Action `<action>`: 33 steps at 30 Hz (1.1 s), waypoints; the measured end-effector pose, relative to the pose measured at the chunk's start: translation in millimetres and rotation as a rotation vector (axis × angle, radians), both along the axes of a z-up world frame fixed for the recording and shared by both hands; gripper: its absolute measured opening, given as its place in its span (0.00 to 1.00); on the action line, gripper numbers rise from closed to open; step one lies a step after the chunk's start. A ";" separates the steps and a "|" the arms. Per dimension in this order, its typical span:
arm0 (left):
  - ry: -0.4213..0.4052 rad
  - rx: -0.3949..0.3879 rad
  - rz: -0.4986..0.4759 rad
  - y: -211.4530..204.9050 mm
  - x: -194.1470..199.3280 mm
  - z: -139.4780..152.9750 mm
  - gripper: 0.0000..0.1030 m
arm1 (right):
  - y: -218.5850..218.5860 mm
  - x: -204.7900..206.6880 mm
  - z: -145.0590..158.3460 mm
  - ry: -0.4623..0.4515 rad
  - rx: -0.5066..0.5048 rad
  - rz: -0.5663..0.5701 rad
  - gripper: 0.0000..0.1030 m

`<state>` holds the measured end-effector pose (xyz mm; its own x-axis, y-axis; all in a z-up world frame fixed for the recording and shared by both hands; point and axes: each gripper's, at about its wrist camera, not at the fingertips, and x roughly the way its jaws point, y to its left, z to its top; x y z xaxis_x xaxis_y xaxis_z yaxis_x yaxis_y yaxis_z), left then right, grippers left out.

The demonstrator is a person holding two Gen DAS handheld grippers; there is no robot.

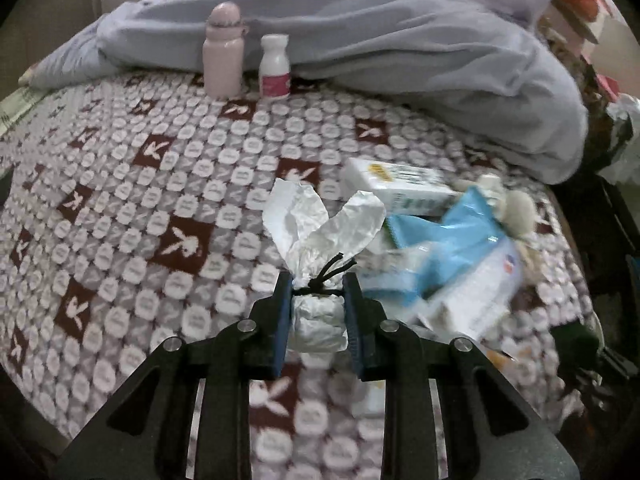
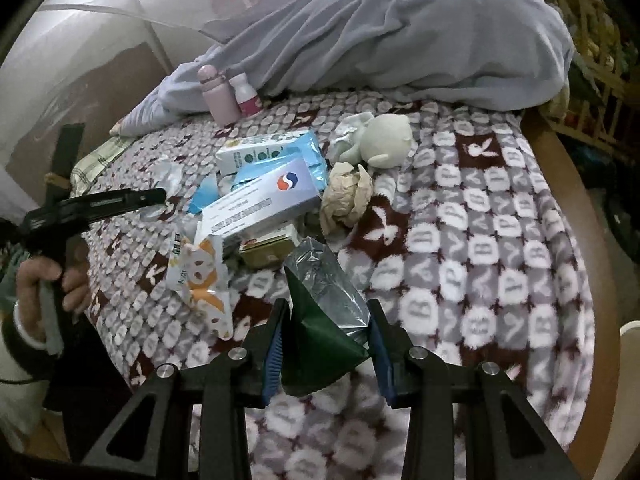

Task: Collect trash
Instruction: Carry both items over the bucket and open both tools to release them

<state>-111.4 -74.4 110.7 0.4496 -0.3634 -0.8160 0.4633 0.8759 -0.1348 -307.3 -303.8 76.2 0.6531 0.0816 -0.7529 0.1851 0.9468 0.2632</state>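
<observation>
A: Left to right, quick. Left tool (image 1: 318,312) is clenched on a crumpled white paper wad (image 1: 320,240), tied round with black cord (image 1: 324,276). The wad's long axis runs along the fingers, its loose ends flaring toward the far side.

B: And the rest of the trash pile (image 2: 260,200)? We put it just right of the left tool on the bed (image 2: 500,240): boxes, a blue wrapper (image 1: 448,232), an orange-and-white snack wrapper (image 2: 204,280).

A: Right tool (image 2: 326,332) grips a green-and-clear plastic bag (image 2: 320,312), its mouth pointing at the pile. The pile lies far and slightly left of it, so the left hand (image 2: 48,292) looks nearer to it.

B: Pink bottle (image 1: 223,50) and white bottle (image 1: 275,66) stand far off by the grey duvet (image 1: 400,40). Probably not trash.

A: Hard to read: the blue wrapper is motion-blurred in the left view. We can't tell how far open the bag's mouth is. Its lower part is hidden behind the fingers. No bin in view.
</observation>
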 end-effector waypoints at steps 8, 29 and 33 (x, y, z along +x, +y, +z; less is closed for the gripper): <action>-0.086 -0.014 -0.081 -16.8 -57.4 29.6 0.22 | 4.7 -18.8 17.3 -0.056 -0.004 -0.025 0.36; -0.113 -0.042 -0.309 -108.0 -150.7 43.4 0.22 | -35.4 -82.6 43.1 -0.132 -0.017 -0.153 0.36; -0.119 -0.034 -0.352 -127.0 -163.5 43.1 0.22 | -47.7 -94.7 41.4 -0.127 -0.015 -0.183 0.36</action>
